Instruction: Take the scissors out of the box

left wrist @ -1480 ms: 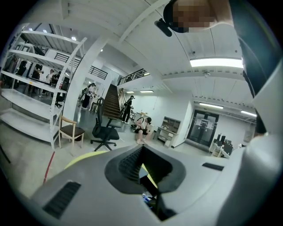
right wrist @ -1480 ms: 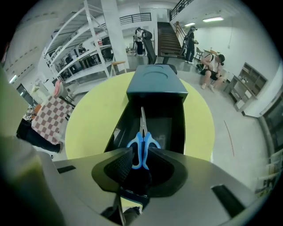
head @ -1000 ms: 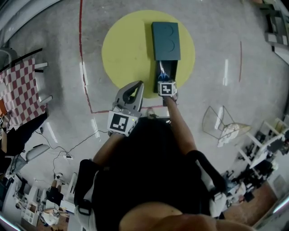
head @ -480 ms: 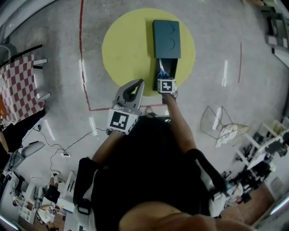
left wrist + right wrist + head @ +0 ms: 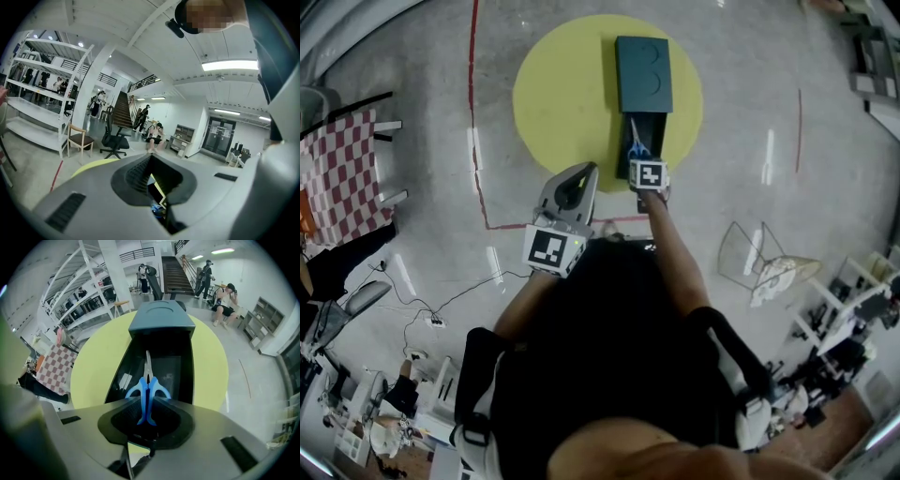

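Observation:
A dark teal box (image 5: 643, 75) lies on a yellow floor disc (image 5: 553, 94), with its tray (image 5: 187, 371) slid out toward me. The blue-handled scissors (image 5: 148, 390) point blade-first into the tray. My right gripper (image 5: 149, 411) points steeply down over the tray's near end. Its pads are shut on the blue handles. In the head view the scissors (image 5: 635, 145) show just beyond this gripper (image 5: 639, 161). My left gripper (image 5: 592, 172) hovers left of the box, roughly level, with its tips together and nothing in it.
A red line (image 5: 472, 112) runs across the grey floor left of the disc. A red-checked table (image 5: 337, 178) stands at far left, and a wire chair (image 5: 759, 258) at right. Cables (image 5: 441, 314) trail near my feet. Shelving (image 5: 42, 108) and chairs (image 5: 77, 140) stand farther off.
My right gripper's jaws have drawn in onto the scissors' blue handles. The left gripper has shifted only slightly.

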Demonstrator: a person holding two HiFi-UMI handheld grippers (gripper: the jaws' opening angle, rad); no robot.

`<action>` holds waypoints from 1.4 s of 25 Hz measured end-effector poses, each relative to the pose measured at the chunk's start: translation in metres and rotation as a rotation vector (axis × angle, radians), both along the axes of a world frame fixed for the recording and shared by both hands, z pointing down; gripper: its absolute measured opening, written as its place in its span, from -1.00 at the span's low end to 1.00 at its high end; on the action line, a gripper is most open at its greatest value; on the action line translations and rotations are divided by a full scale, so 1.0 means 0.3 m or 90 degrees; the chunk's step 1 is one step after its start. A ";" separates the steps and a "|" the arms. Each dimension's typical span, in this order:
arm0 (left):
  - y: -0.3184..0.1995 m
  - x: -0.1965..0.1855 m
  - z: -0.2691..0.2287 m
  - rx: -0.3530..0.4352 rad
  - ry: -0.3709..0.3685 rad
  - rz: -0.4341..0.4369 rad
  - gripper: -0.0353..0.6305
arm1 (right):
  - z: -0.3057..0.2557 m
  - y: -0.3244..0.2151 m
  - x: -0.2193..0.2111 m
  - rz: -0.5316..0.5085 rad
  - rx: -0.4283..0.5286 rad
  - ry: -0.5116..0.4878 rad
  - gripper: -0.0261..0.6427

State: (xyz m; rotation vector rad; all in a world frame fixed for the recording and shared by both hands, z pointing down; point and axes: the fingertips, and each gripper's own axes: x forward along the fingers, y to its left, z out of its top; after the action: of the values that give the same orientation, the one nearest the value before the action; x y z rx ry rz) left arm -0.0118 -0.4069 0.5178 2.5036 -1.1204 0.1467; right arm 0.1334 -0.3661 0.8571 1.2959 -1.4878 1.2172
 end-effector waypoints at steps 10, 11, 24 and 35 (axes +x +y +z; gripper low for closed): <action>0.193 0.037 -0.061 0.026 -0.002 -0.006 -0.90 | -0.112 0.095 0.023 0.005 0.064 -0.015 -0.69; 0.216 0.048 -0.071 0.032 -0.003 -0.005 -0.90 | -0.126 0.108 0.030 0.005 0.071 -0.018 -0.69; 0.649 0.164 -0.137 0.076 -0.021 -0.009 -0.90 | -0.400 0.357 0.139 -0.033 0.225 -0.002 -0.69; 1.001 0.200 -0.182 0.091 -0.063 -0.068 -0.90 | -0.597 0.648 0.182 -0.066 0.333 -0.043 -0.69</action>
State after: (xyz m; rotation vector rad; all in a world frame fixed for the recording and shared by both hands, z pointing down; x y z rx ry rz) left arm 0.0482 -0.1065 0.4632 2.5770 -1.3467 0.1683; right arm 0.1878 -0.1717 0.6782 1.4934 -1.9829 0.8358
